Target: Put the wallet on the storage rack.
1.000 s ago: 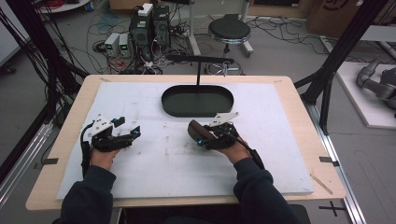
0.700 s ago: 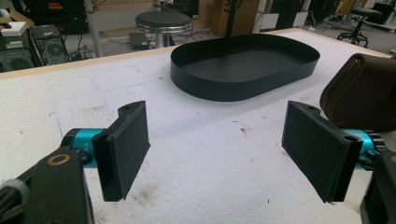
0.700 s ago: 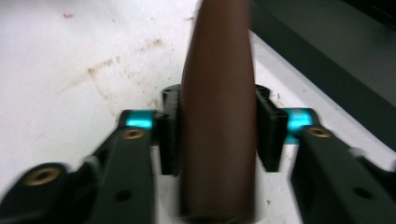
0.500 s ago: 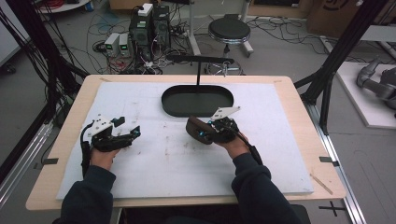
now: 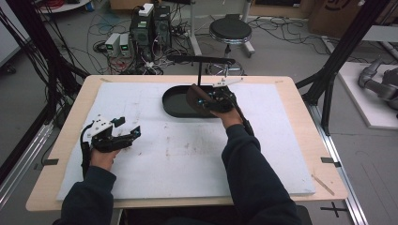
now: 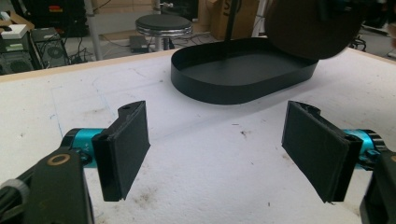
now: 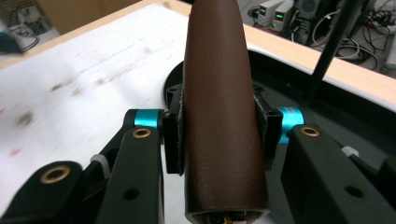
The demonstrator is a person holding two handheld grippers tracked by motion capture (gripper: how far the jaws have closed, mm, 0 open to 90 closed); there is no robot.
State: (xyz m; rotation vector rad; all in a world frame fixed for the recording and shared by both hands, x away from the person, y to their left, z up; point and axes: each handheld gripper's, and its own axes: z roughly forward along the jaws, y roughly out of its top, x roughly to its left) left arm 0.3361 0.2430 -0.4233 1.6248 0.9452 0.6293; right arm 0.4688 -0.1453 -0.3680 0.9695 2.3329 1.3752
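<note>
Right gripper view: right claw (image 7: pixel 219 135) clamps the brown case (image 7: pixel 222 107) (both pads pressing) above the black tray (image 7: pixel 345 116).

The wooden counter (image 5: pixel 300 110) spans the middle of the high view, covered almost edge to edge by a white mat (image 5: pixel 178 154) flecked with brownish marks. A black oval tray (image 5: pixel 176 103) sits on the mat at upper centre. A pale strip (image 5: pixel 323 184) lies at the counter's lower right edge
</note>
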